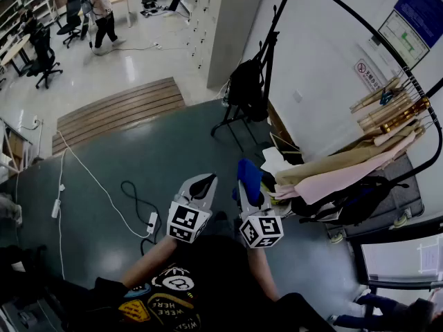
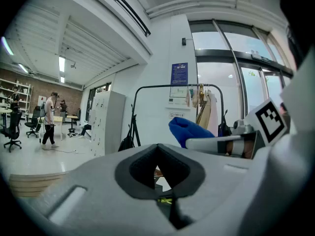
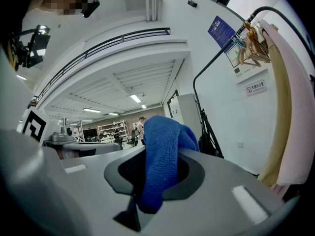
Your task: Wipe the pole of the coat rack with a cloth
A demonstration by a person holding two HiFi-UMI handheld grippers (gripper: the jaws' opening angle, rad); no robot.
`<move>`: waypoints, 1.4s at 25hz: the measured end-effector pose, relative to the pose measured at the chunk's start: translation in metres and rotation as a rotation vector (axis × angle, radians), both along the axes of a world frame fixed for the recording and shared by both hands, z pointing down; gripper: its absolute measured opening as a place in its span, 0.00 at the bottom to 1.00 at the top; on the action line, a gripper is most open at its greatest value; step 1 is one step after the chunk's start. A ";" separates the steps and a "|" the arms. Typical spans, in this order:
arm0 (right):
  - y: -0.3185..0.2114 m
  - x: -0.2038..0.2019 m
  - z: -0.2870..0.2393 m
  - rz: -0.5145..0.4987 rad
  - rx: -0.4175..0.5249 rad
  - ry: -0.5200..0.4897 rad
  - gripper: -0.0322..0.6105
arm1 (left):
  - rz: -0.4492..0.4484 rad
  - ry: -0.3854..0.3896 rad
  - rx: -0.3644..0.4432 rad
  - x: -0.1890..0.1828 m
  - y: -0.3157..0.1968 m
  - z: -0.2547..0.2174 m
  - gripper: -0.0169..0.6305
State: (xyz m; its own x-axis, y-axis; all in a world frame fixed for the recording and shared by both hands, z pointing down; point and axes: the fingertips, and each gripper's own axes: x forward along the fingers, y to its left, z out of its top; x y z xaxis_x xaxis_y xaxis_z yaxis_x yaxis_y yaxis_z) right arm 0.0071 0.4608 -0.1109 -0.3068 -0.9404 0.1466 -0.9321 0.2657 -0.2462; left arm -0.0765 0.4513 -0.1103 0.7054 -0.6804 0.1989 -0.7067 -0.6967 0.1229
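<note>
Here the right gripper (image 1: 248, 189) has its jaws closed on a blue cloth (image 1: 249, 173). In the right gripper view the cloth (image 3: 161, 154) is pinched between the two jaws; one end hangs down in front of them and the rest stands up above them in a bunch. The left gripper (image 1: 203, 185) is just beside the right one, on its left. Its jaws are together and there is nothing between them, as the left gripper view shows (image 2: 160, 173). In that same view the cloth (image 2: 189, 130) is seen to the right, held up in the air.

The rack (image 1: 353, 10) stands by the white wall, to the right of the grippers. Its black pole (image 2: 170, 86) goes up at the far end, bends, and runs across the top. Clothes (image 1: 346, 164) on wooden hangers hang from the near part of the pole, and a black bag (image 1: 246, 81) hangs at the far end. The cloth is near the clothes but it does not touch the pole. Both grippers are over a dark floor (image 1: 138, 158).
</note>
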 end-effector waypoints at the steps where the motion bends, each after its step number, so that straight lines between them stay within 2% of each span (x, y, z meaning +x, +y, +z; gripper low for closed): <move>1: 0.000 -0.001 0.000 -0.001 0.000 -0.001 0.17 | 0.000 0.000 0.003 0.000 -0.001 0.000 0.03; 15: -0.001 0.000 0.008 0.024 -0.031 -0.024 0.17 | 0.003 0.024 -0.004 -0.005 -0.002 -0.001 0.03; 22: -0.009 0.009 0.014 0.029 -0.066 -0.031 0.17 | -0.004 0.025 -0.039 -0.004 -0.017 0.008 0.03; 29: -0.055 0.026 0.037 0.023 -0.125 -0.045 0.17 | -0.016 0.025 -0.072 0.010 -0.068 0.021 0.03; 35: -0.133 0.074 0.046 0.021 -0.131 -0.050 0.17 | -0.018 0.029 -0.077 0.051 -0.149 0.026 0.03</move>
